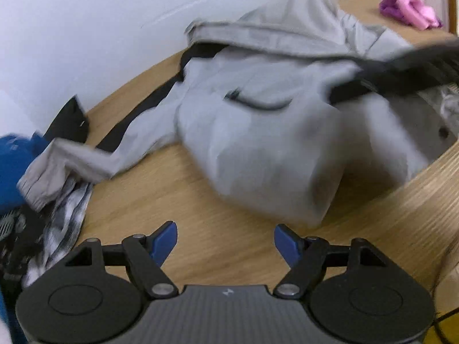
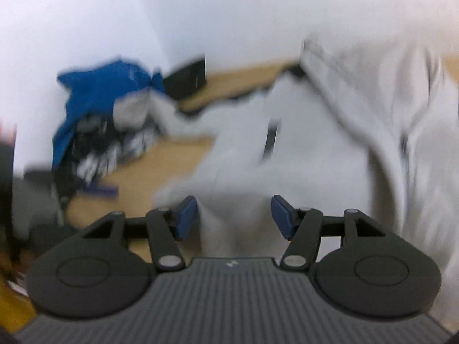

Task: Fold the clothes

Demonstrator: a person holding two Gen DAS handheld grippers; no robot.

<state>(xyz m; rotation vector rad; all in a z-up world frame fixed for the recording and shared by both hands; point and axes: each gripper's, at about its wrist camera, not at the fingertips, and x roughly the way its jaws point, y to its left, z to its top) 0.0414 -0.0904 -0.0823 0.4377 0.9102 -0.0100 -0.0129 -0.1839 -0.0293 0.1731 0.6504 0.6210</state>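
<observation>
A light grey jacket (image 1: 258,132) lies crumpled on the wooden table (image 1: 172,206), one sleeve (image 1: 86,157) stretched out to the left and a black zip on its front. My left gripper (image 1: 225,229) hovers over bare wood just in front of the jacket's near edge, open with nothing between its blue pads. In the blurred right wrist view, my right gripper (image 2: 233,209) stands open close above the same jacket (image 2: 287,157). Grey cloth shows in the gap between its fingers, and the pads do not press on it.
A pile of blue (image 1: 11,160) and black-and-white patterned clothes (image 1: 66,215) sits at the table's left end beside a black object (image 1: 71,120). A pink garment (image 1: 407,8) lies at the far right. A white wall runs behind. A dark blurred shape (image 1: 401,66) crosses the jacket's right side.
</observation>
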